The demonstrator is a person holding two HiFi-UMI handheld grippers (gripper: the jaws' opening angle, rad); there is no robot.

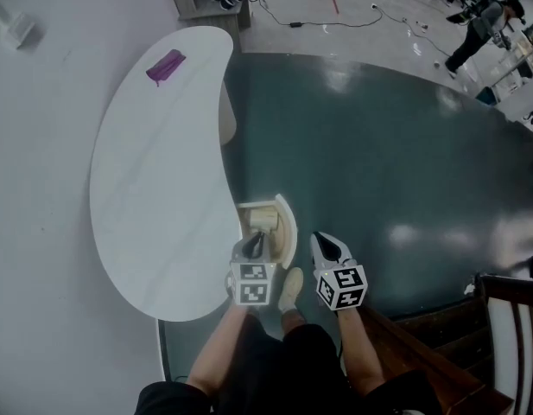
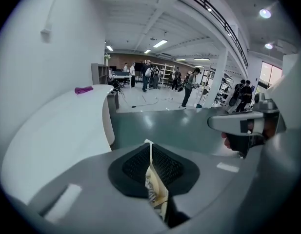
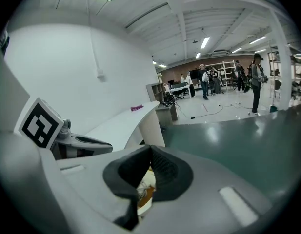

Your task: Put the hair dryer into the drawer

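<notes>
Holds the left gripper [image 1: 256, 242] with jaws pressed together on nothing, directly above the open drawer [image 1: 288, 225]. Holds the right gripper [image 1: 328, 245] likewise closed and empty, just to the right of the left one and clear of the drawer's edge. Appears to have the hair dryer [image 1: 264, 223] inside already: a pale shape just ahead of and below the left gripper's tips, with what may be its cord glimpsed through the slit between the pads. Shows the drawer standing out from the counter [image 1: 154, 188], so probably calls for a push to finish. Could jam the drawer on a cord loop or a handle riding above the rim, if shoved shut without checking. Could also skid a closed gripper off the rounded front and drive the drawer in crooked. Has no bearing on the purple item [image 1: 166, 66], well beyond both grippers at the counter's far end.
</notes>
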